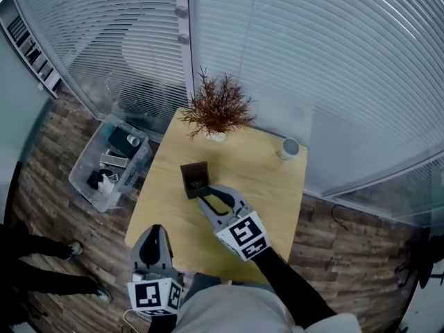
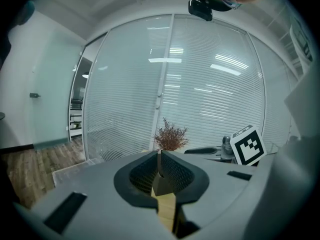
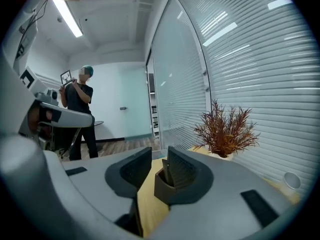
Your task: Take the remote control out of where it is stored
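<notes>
A small brown open-topped holder (image 1: 194,177) stands near the middle of the wooden table (image 1: 277,193). A dark slab, apparently the remote control (image 3: 164,170), sticks up inside it. My right gripper (image 1: 206,193) is at the holder's near side and is open. In the right gripper view its pads stand apart, and the holder (image 3: 162,188) sits just ahead of the gap, against the right-hand jaw. My left gripper (image 1: 154,231) hovers over the table's near left corner, shut with nothing in it. The left gripper view shows its pads (image 2: 159,166) meeting.
A dried reddish plant (image 1: 218,109) in a white pot stands at the table's far edge, and a grey cup (image 1: 289,148) at the far right corner. A clear plastic bin (image 1: 111,161) of items sits on the floor to the left. Glass walls with blinds lie behind. A person (image 3: 80,109) stands in the room.
</notes>
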